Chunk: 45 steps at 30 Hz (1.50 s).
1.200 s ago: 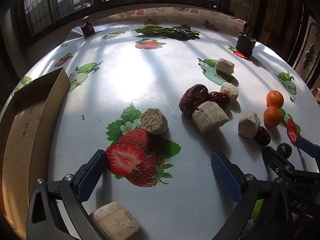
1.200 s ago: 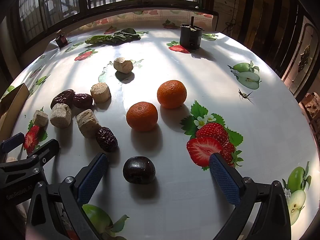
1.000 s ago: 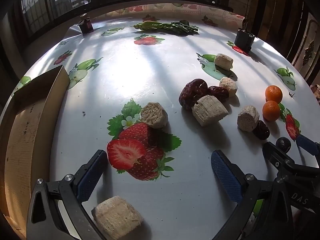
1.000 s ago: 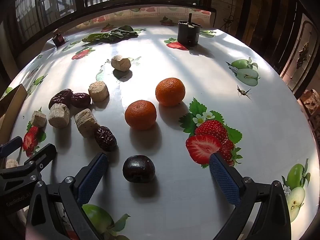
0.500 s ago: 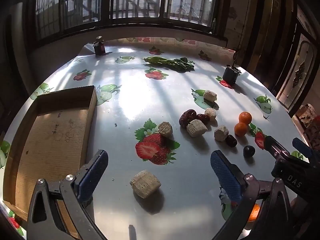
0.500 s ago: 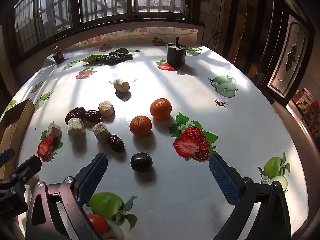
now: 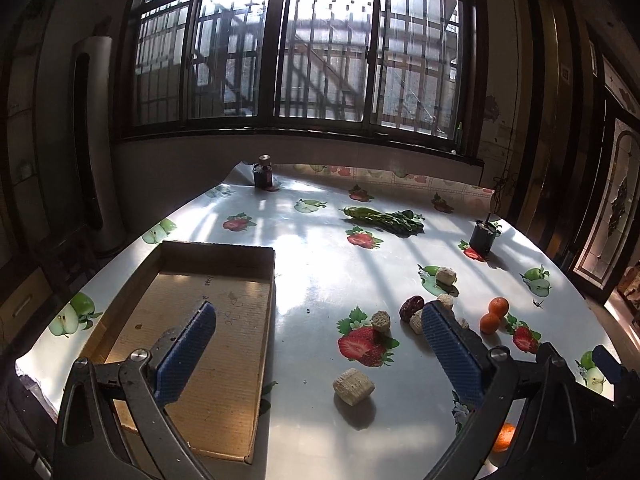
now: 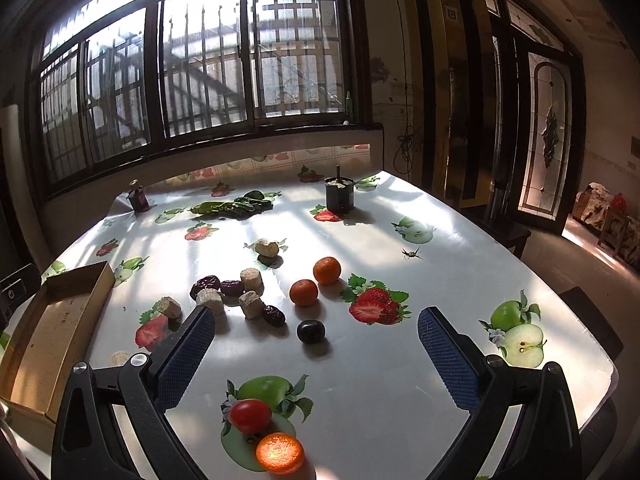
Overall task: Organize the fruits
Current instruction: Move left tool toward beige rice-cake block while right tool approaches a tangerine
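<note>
both tools held above the table (image 8: 460, 240), empty. left tool (image 7: 316, 344) released, jaws spread wide; right tool (image 8: 312, 344) likewise released. cardboard tray (image 7: 240, 360) lies at the left edge, long axis running from the near edge toward the window, nothing seen in it. two tangerines (image 8: 316, 282) sit touching-close mid-table; dark plum (image 8: 311, 331) just nearer. red dates (image 8: 218, 286) mixed with beige cylindrical blocks (image 8: 251, 304) between tangerines and tray. cherry tomato (image 8: 250, 415) and a third tangerine (image 8: 280, 453) at the near edge. leafy greens (image 8: 232, 207) and black pot (image 8: 339, 194) far side.
</note>
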Available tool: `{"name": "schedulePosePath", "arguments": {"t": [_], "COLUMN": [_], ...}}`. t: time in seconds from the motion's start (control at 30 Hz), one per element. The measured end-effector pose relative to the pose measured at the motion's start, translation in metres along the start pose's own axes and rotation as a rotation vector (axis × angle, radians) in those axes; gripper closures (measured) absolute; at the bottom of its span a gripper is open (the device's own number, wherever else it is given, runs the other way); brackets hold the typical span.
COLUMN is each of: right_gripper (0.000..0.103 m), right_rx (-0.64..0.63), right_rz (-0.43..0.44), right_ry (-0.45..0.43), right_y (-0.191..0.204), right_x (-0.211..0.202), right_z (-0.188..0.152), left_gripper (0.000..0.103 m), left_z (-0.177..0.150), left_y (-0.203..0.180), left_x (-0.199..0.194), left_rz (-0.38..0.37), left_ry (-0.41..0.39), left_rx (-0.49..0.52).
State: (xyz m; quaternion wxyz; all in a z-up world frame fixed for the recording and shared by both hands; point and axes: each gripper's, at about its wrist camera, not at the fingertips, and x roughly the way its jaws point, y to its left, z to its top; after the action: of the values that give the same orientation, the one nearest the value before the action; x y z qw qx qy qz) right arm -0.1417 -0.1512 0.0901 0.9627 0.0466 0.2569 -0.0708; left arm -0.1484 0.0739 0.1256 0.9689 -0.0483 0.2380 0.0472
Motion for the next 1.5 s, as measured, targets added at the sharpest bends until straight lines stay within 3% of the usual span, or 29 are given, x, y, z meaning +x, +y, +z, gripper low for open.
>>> {"name": "schedulePosePath", "arguments": {"t": [0.17,0.4,0.63,0.8,0.97,1.07,1.27,1.4,1.5], "right_gripper": [0.001,0.001,0.001,0.001,0.001,0.001,0.001,0.001,0.001], "right_rx": [0.002,0.039,0.099,0.091,0.097,0.098,0.1,0.097,0.07], "right_rz": [0.028,0.054,0.051,0.055,0.059,0.06,0.028,0.031,0.118], "right_ry": [0.035,0.086,0.12,0.115,0.113,0.122,0.114,0.157,0.222], "right_y": [0.005,0.001,-0.012,-0.014,-0.015,-0.014,-0.026,-0.04,-0.041], "right_x": [0.004,0.013,0.021,0.02,0.019,0.02,0.017,0.019,0.019], "right_z": [-0.008,-0.016,-0.02,-0.02,-0.021,-0.022,-0.014,-0.012,-0.017], "left_gripper": [0.0,0.0,0.0,0.0,0.0,0.001,0.001,0.001,0.001], "left_z": [-0.006,-0.019,-0.032,-0.045,-0.06,-0.062,-0.044,-0.032,-0.025], "left_y": [-0.001,-0.01,-0.025,-0.025,-0.007,-0.003,0.019,0.026,0.02], "left_x": [0.009,0.022,0.038,0.059,0.088,0.091,0.082,0.074,0.071], "left_rz": [-0.013,-0.093,-0.375,-0.38,-0.503,-0.447,-0.275,-0.234,-0.238], "left_ry": [0.059,0.13,0.263,0.347,0.49,0.493,0.399,0.363,0.34], "left_rx": [0.017,0.05,-0.008,-0.044,-0.178,-0.171,-0.122,-0.086,-0.027]}}
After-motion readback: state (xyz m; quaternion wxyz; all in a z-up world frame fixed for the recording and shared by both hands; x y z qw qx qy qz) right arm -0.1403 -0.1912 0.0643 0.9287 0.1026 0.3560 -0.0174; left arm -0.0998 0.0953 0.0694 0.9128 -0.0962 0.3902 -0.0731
